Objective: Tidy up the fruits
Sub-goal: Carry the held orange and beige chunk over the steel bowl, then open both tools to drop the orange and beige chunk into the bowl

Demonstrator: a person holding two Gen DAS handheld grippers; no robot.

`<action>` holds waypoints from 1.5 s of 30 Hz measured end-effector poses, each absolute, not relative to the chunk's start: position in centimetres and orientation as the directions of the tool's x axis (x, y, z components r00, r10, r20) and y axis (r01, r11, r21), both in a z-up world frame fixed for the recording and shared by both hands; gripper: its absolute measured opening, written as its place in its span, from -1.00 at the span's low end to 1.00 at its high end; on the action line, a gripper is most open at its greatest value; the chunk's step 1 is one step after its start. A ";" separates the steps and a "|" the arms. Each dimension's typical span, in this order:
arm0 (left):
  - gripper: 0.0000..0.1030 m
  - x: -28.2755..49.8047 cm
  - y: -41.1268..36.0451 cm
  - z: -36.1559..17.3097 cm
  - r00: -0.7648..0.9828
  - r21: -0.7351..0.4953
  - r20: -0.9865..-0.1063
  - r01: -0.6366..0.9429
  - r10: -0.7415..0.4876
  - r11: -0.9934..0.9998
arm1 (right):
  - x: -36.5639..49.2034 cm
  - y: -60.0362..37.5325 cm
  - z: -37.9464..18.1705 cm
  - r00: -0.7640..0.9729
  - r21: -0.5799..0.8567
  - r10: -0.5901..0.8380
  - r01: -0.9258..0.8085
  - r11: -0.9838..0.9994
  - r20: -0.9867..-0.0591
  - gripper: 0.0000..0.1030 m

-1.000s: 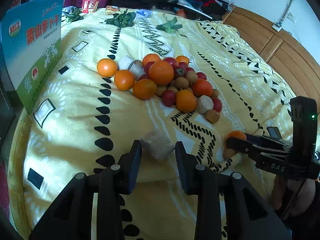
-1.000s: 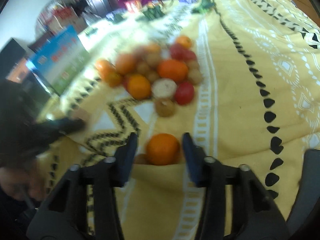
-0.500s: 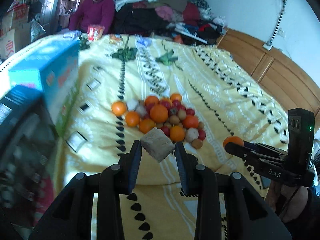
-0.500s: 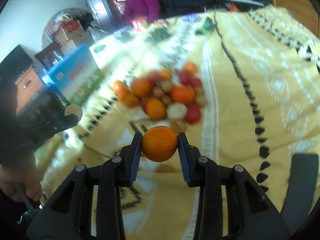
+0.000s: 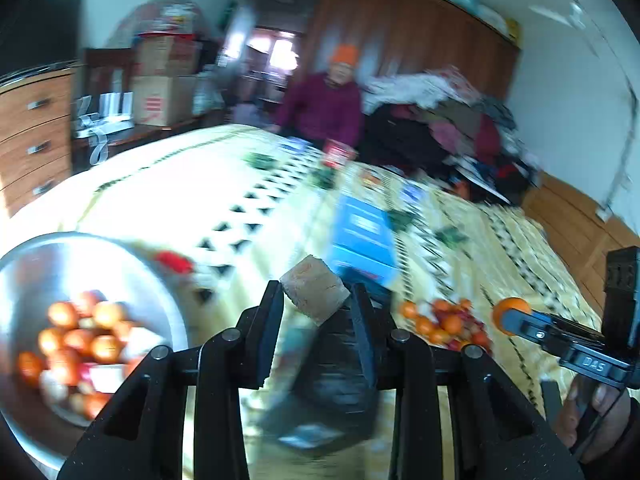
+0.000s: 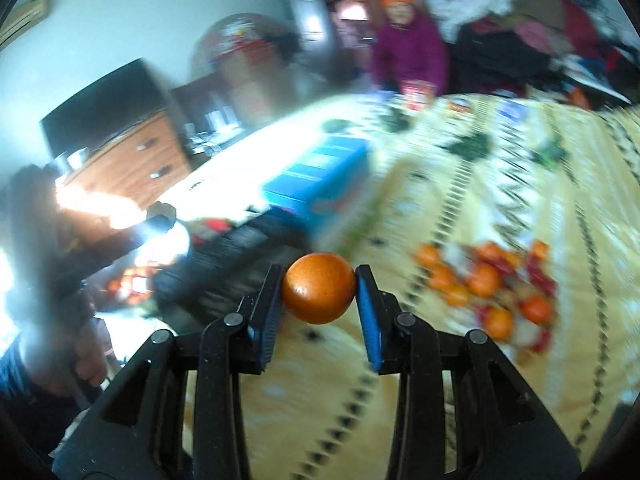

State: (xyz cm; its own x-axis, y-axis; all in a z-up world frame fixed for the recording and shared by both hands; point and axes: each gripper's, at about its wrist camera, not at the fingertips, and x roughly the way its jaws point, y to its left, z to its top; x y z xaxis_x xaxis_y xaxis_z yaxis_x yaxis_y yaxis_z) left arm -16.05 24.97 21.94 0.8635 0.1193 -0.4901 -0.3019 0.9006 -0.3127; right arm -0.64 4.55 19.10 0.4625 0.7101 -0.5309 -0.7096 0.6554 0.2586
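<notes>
Pinching a tan, rough-skinned chunk of fruit between their fingers, our left tongs hold it in the air above the bed, with the steel bowl low to the left of it. We see that bowl already carrying oranges and pale pieces, blurred by motion. Our right tongs clamp a whole orange between their blue pads, also lifted clear of the bedspread. From the left camera those right tongs show to the right of the bowl, with the orange at their tip. Between the two tongs, farther along the bed from the bowl, lies the loose heap of fruit, oranges and red ones together. A blue box stands on the bed beyond the chunk. Far past the bowl, at the bed's far end, sits a person in a purple coat and orange hat.
</notes>
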 end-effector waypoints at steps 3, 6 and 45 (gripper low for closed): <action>-0.32 -19.6 30.3 21.8 0.845 -0.331 -0.487 -0.413 0.221 0.849 | -2.0 10.0 20.5 0.393 0.242 0.749 -0.778 0.580 -0.533 -0.30; -0.32 -22.7 35.3 21.0 0.812 -0.344 -0.501 -0.506 0.301 0.791 | -3.1 15.5 21.4 0.322 0.238 0.775 -0.827 0.510 -0.543 -0.30; 0.89 -22.5 32.7 21.3 0.661 0.014 -0.544 -0.609 0.517 0.793 | -9.1 22.5 21.2 0.231 0.248 0.783 -0.864 0.438 -0.578 0.18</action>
State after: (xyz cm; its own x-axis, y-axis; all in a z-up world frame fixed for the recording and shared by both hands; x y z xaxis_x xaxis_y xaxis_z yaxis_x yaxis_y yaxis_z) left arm -22.46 32.69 21.32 0.6610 0.5167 -0.5441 -0.6087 0.7933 0.0137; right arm -9.13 22.48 21.17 0.2307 0.7826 -0.5782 -0.8640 0.4381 0.2482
